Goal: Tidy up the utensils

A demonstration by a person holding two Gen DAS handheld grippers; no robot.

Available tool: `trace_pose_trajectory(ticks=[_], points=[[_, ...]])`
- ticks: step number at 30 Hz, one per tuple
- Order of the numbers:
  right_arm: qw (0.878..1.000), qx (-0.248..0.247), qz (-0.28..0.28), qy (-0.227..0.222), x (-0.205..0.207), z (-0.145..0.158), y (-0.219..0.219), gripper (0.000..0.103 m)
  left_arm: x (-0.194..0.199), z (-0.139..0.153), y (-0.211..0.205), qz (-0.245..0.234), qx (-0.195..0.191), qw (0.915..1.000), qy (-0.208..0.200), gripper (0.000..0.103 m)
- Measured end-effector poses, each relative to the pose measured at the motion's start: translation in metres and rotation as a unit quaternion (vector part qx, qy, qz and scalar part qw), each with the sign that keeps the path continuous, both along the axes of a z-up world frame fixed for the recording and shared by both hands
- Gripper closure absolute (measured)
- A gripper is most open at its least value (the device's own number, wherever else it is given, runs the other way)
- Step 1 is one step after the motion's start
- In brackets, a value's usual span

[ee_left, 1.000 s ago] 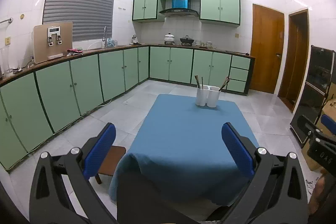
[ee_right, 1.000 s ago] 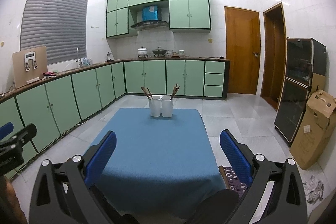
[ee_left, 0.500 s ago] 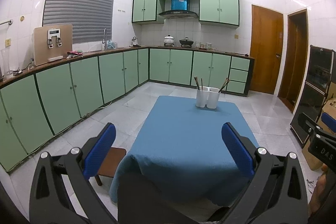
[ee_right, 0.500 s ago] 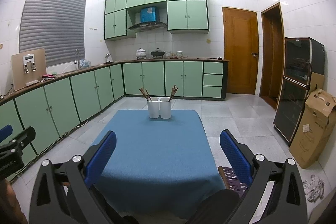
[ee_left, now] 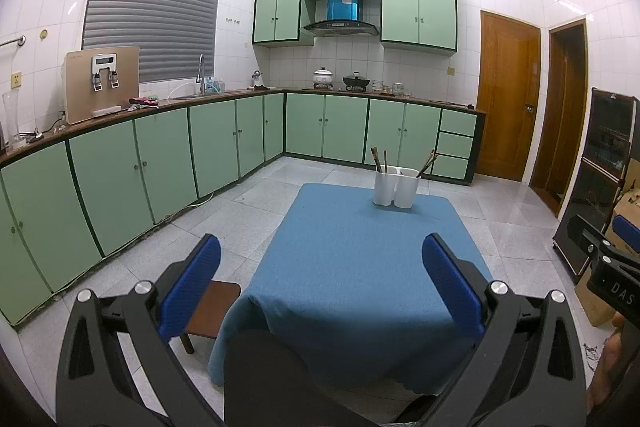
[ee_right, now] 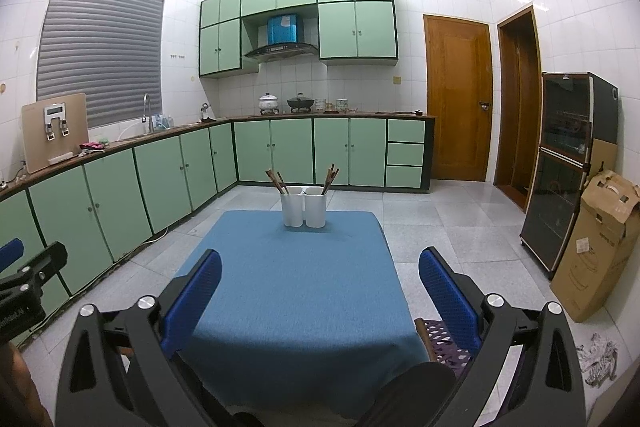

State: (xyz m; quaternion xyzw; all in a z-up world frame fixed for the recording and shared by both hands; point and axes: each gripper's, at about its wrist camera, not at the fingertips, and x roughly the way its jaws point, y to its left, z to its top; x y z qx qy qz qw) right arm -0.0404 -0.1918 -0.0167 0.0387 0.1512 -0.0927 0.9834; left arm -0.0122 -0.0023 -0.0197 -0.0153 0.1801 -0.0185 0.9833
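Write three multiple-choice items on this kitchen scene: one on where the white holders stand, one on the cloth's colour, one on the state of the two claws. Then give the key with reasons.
1. Where do the two white holders stand?
A. At the far end of the table, touching side by side
B. On the kitchen counter
C. On the floor by the door

2. What colour is the tablecloth?
A. Green
B. Blue
C. White

3. What state are the left claw and the right claw in?
A. Both shut on chopsticks
B. One open, one shut
C. Both open and holding nothing

Key:
1 A, since both views show the pair standing together at the cloth's far edge, with brown sticks poking out of them.
2 B, since the cloth reads plain blue in both views.
3 C, since each view shows blue pads spread wide with only table between them.
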Motion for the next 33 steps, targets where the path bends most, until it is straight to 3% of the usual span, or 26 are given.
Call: trace_pose_trajectory(ticks=[33], points=[[1.000,0.000,-0.001,-0.002,-0.0007,-0.0019,-0.0005,0.006,0.0017,0.0034,0.0004,0.000,-0.001,1.0000,0.001,0.005]])
